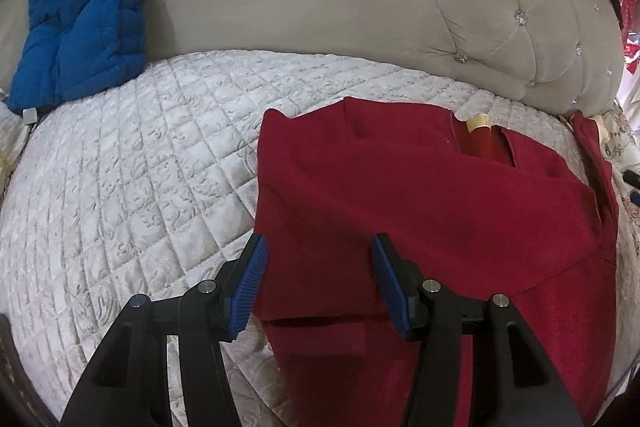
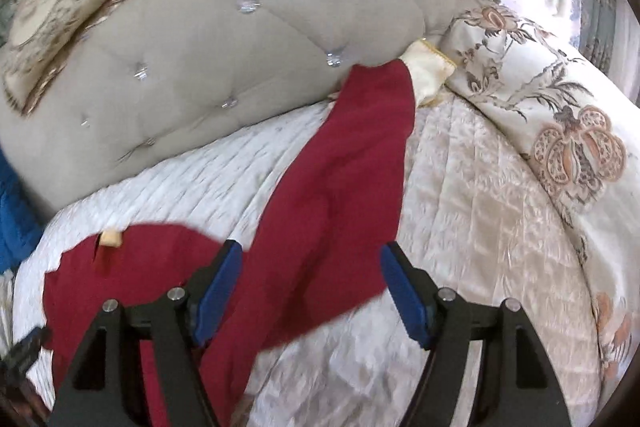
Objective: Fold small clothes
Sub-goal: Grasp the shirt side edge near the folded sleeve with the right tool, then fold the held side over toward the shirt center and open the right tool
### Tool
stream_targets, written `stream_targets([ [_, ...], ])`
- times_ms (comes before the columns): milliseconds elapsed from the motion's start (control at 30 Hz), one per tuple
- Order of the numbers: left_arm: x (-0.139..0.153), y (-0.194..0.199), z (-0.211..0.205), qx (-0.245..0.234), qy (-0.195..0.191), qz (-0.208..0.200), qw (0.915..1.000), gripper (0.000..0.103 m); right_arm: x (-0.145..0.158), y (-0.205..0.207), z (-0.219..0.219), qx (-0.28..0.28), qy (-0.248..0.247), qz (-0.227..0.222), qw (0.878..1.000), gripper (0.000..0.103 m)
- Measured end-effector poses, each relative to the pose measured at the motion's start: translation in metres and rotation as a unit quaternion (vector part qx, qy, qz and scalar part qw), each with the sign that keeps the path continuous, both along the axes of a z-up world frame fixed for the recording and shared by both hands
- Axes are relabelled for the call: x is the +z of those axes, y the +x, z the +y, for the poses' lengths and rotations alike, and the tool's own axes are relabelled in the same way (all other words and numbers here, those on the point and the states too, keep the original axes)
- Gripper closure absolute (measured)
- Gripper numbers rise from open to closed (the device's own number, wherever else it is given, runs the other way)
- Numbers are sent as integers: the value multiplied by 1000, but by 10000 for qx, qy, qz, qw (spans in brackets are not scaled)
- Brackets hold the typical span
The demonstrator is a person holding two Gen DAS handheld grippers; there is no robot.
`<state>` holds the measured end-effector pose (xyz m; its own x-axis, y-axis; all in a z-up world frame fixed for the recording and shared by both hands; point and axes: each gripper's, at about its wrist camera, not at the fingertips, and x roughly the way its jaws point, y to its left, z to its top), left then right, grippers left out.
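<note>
A red garment [image 1: 420, 187] is being spread flat on the white quilted cover [image 1: 140, 167] of a bed, near the grey tufted headboard [image 1: 360, 7]. The left gripper [image 1: 318, 259] is being held over its near edge with the blue pads wide apart, nothing between them. The right gripper [image 2: 312, 267] is also being held apart, above a long red sleeve [image 2: 352, 155] (it is being stretched toward a flowered pillow [image 2: 560, 115]). A blue blanket [image 1: 88, 7] is being left at the side.
</note>
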<state>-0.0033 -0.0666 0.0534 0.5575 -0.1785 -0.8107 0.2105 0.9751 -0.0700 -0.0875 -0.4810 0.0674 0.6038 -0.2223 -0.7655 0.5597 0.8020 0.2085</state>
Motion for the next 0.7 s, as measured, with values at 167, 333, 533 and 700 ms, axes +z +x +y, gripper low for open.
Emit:
stream_targets([
  [167, -2, 4, 4, 23, -48, -6, 10000, 70, -11, 44, -7, 98, -218, 133, 9996, 28],
  [333, -5, 7, 7, 39, -7, -29, 10000, 70, -24, 88, -17, -117, -760, 592, 9953, 28],
  [533, -7, 9, 6, 19, 83, -118, 9999, 70, -45, 106, -26, -137, -752, 947, 9926, 28],
  [700, -9, 9, 4, -22, 161, -138, 9998, 70, -53, 107, -21, -30, -1029, 1091, 9887, 41],
])
